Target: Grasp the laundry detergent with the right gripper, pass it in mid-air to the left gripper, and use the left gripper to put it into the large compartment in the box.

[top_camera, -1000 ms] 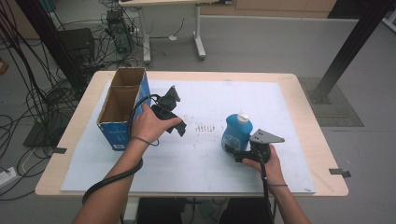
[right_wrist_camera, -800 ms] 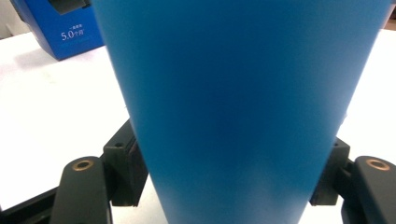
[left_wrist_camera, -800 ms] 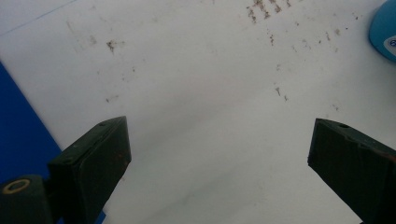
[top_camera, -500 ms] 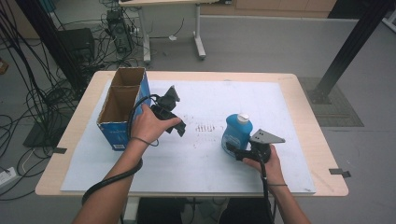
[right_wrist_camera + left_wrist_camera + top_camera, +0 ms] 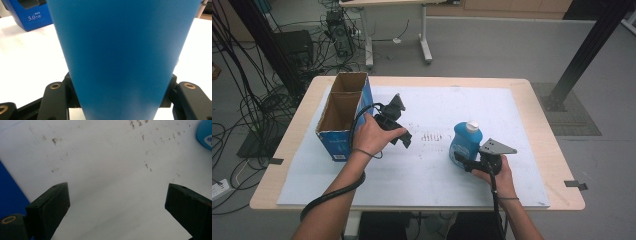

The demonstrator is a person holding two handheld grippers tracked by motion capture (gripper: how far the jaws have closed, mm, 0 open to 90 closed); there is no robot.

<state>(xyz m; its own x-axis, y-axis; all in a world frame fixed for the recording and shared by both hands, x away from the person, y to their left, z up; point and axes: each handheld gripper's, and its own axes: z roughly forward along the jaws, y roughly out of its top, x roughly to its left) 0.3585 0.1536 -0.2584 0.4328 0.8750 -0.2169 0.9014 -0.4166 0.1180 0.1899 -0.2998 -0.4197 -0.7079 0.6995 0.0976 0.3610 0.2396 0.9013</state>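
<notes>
Blue plastic, with a white cap on top: the bottle (image 5: 465, 141) stands upright on the white sheet (image 5: 532, 125) that covers the bench (image 5: 542, 102), right of the middle and toward the near edge. The right tool (image 5: 460, 159) comes at it from the near right, and its jaws have just been closing; they now grip the bottle low on its body. In the right gripper view the blue wall of the bottle (image 5: 120, 57) rises between the two black jaws, which press against it on either side.

The left tool (image 5: 406, 139) is held above the sheet, left of the middle and well apart from the bottle, with its jaws wide apart and nothing between them. In the left gripper view bare sheet (image 5: 105, 170) with a few brown specks lies beyond the jaws, and a corner of the bottle (image 5: 205, 133) shows at the far right.

An open cardboard box (image 5: 341, 107) with blue sides stands at the far left of the bench, just beside the left hand (image 5: 369, 135).
</notes>
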